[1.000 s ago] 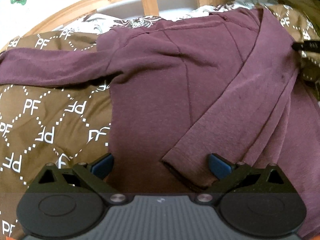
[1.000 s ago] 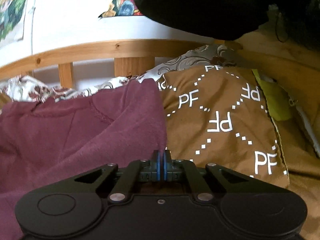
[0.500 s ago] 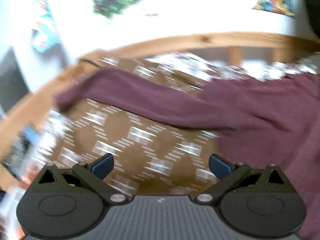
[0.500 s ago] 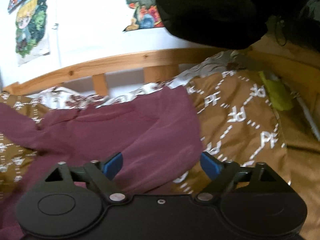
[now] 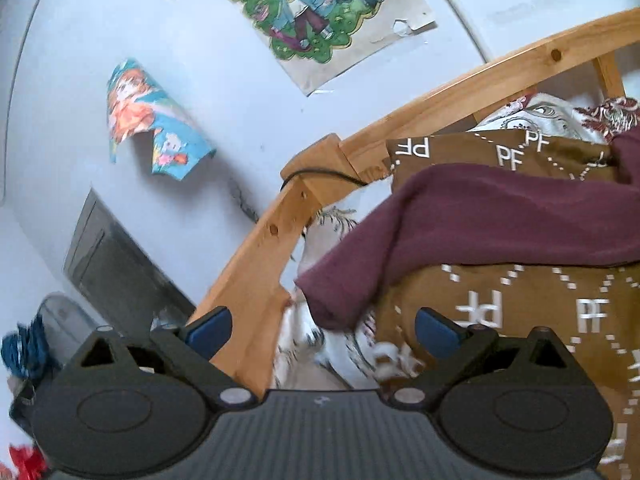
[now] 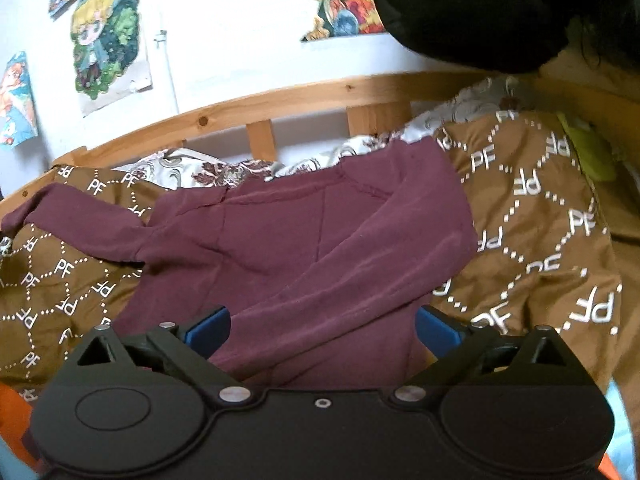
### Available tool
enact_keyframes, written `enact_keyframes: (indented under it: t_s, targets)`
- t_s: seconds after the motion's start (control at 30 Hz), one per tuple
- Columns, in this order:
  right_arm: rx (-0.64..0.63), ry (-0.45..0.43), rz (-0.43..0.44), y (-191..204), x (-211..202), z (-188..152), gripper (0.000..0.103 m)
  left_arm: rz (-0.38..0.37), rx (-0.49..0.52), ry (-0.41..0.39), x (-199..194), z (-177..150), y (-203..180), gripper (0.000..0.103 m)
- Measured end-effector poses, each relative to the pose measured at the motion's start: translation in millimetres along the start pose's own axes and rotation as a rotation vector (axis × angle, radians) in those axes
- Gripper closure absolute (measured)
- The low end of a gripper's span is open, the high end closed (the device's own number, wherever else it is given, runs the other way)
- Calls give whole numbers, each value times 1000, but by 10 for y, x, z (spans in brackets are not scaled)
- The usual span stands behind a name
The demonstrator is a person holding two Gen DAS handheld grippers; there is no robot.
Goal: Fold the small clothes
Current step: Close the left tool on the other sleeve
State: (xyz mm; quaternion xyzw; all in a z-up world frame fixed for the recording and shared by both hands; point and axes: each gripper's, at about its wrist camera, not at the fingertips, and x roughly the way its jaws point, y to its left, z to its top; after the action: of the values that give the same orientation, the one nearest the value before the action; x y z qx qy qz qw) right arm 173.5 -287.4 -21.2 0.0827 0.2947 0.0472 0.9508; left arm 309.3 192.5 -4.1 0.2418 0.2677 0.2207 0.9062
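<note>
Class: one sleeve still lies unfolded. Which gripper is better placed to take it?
Left. The left gripper is open right before the sleeve cuff; the right gripper hovers over the shirt's folded body.

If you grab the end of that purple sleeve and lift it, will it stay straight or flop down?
Probably flop. The sleeve already bends over the brown blanket and its cuff droops off the edge, so it looks soft. It likely weighs little, since it lies thin and flat in the right view. The rest of the shirt might drag along.
</note>
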Motion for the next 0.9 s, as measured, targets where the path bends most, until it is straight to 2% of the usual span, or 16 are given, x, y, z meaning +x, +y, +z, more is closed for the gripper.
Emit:
enact_keyframes:
  t_s: [0.1,0.17,0.23,0.33,0.43,0.5,0.57,0.67,0.9]
  targets:
    - [5,21,-4,-29,69,-22,4,2,49,-32,200,20,14,3]
    - [-8,36,-6,-20,103,-45,4,-29,50,-42,328,54,75,4]
    - [-16,51,-2,-13,143,-61,4,-74,40,-43,443,98,151,9]
    - [-28,69,5,13,203,-77,4,-156,37,7,631,158,256,26]
    - [-39,82,12,48,256,-96,4,-203,34,89,810,196,325,54]
    - [-40,90,17,59,275,-107,4,-237,10,141,886,199,358,83]
    - [-42,94,20,64,277,-114,4,-266,-35,175,901,193,412,98]
    - [-41,85,21,72,262,-108,4,-316,-135,167,800,213,528,99]
    - [-29,50,30,52,170,-69,4,-377,-219,173,392,506,739,100]
